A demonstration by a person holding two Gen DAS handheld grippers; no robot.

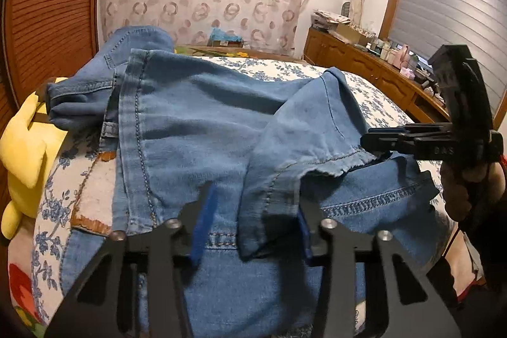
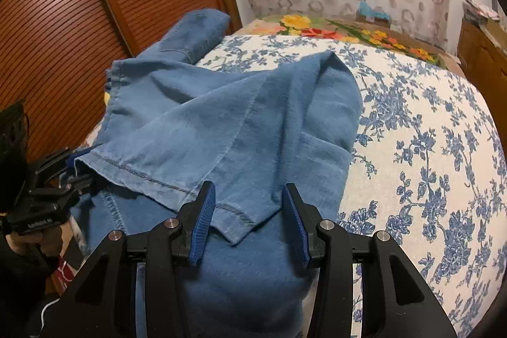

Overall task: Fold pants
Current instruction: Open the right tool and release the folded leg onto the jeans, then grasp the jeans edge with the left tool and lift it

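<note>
Both tongs, the left gripper (image 1: 253, 227) and the right gripper (image 2: 250, 222), are hovering with jaws apart over the jeans (image 2: 221, 122) lying folded on the flowered bedspread (image 2: 427, 132), at the hem (image 2: 164, 182).

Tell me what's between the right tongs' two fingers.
In the right wrist view, the right tongs stand open; a hemmed corner of the folded-over pants leg lies between their fingers.
</note>
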